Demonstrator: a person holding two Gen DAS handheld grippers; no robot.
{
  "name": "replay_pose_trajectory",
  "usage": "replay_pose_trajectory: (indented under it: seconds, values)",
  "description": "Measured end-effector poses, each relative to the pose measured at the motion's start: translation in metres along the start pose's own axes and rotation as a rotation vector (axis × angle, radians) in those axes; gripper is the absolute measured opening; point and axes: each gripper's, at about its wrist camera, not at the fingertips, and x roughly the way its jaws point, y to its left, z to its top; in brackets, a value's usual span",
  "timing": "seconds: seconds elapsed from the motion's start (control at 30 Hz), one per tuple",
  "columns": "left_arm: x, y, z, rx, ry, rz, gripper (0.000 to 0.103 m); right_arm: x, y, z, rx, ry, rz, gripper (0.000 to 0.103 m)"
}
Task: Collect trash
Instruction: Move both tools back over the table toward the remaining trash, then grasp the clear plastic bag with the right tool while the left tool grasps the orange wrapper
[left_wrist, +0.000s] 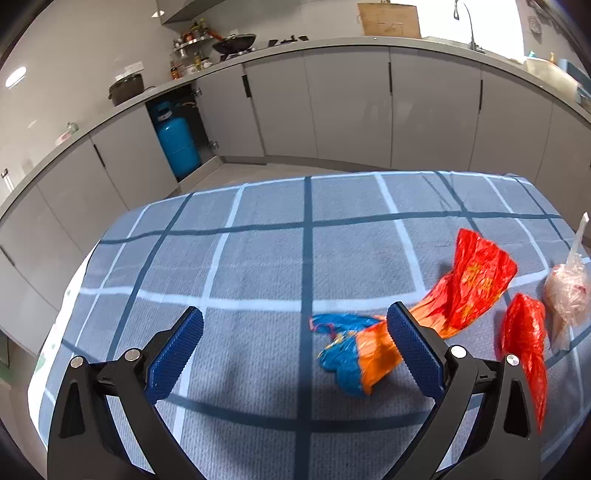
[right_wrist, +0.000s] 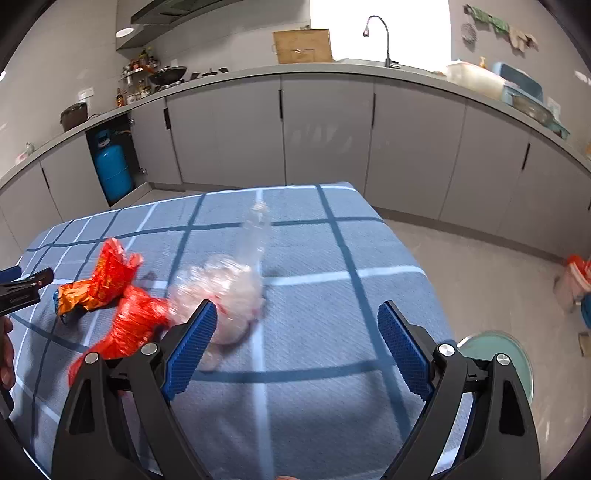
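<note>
the clear plastic bag is found just beyond the left finger of the empty, wide-parted right gripper, long axis running far-to-near, nearer than the likewise parted left gripper.

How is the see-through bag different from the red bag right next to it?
The clear plastic bag is see-through with pale stuff inside; the small red bag is solid red. The clear bag is bunched round with a thin twisted tail sticking up; the red bag is crumpled, long and narrow, lying flat. Both are crinkly plastic lying on the checked tablecloth, and no jaws hold either.
</note>
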Motion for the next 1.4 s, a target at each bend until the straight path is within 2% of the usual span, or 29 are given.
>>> replay_pose_trajectory:
  seconds: [0.2, 0.43, 0.5, 0.53, 0.57, 0.63, 0.73, 0.8, 0.83, 0.87, 0.93, 0.97, 1.07, 1.17, 1.4]
  values:
    - [0.001, -0.02, 0.007, 0.051, -0.029, -0.044, 0.098, 0.011, 0.023, 0.01, -0.025, -0.008, 0.005, 0.088]
    - [0.006, -0.062, 0.01, 0.143, -0.037, -0.158, 0.098, 0.041, 0.036, 0.011, -0.026, 0.04, 0.032, 0.087]
    - [0.013, -0.074, 0.008, 0.172, -0.022, -0.173, 0.098, 0.057, 0.033, 0.006, -0.02, 0.107, 0.051, 0.072]
    - [0.02, -0.082, 0.006, 0.195, -0.009, -0.186, 0.098, 0.062, 0.03, 0.004, -0.011, 0.13, 0.07, 0.057]
    - [0.027, -0.087, 0.003, 0.21, 0.01, -0.185, 0.098, 0.064, 0.028, 0.001, -0.008, 0.14, 0.079, 0.05]
    - [0.038, -0.09, -0.002, 0.215, 0.04, -0.188, 0.098, 0.063, 0.026, -0.001, -0.018, 0.137, 0.085, 0.042]
    - [0.043, -0.089, -0.006, 0.212, 0.055, -0.206, 0.095, 0.063, 0.021, -0.004, -0.013, 0.141, 0.1, 0.035]
    - [0.044, -0.091, -0.008, 0.216, 0.065, -0.248, 0.076, 0.065, 0.017, -0.006, -0.007, 0.145, 0.107, 0.033]
    - [0.045, -0.092, -0.008, 0.214, 0.08, -0.271, 0.06, 0.065, 0.015, -0.006, -0.004, 0.145, 0.11, 0.031]
    - [0.047, -0.093, -0.009, 0.212, 0.099, -0.295, 0.052, 0.064, 0.015, -0.007, -0.005, 0.144, 0.114, 0.03]
    - [0.048, -0.093, -0.011, 0.209, 0.101, -0.297, 0.048, 0.062, 0.016, -0.008, -0.01, 0.144, 0.12, 0.029]
    - [0.047, -0.093, -0.011, 0.213, 0.1, -0.297, 0.04, 0.06, 0.015, -0.009, -0.008, 0.143, 0.124, 0.028]
    - [0.041, -0.092, -0.01, 0.212, 0.091, -0.292, 0.028, 0.055, 0.011, -0.012, 0.002, 0.141, 0.129, 0.027]
    - [0.036, -0.089, -0.009, 0.209, 0.082, -0.278, 0.023, 0.048, 0.007, -0.015, 0.008, 0.135, 0.13, 0.026]
    - [0.019, -0.076, 0.0, 0.175, 0.043, -0.248, 0.018, 0.034, 0.001, -0.02, 0.023, 0.114, 0.128, 0.026]
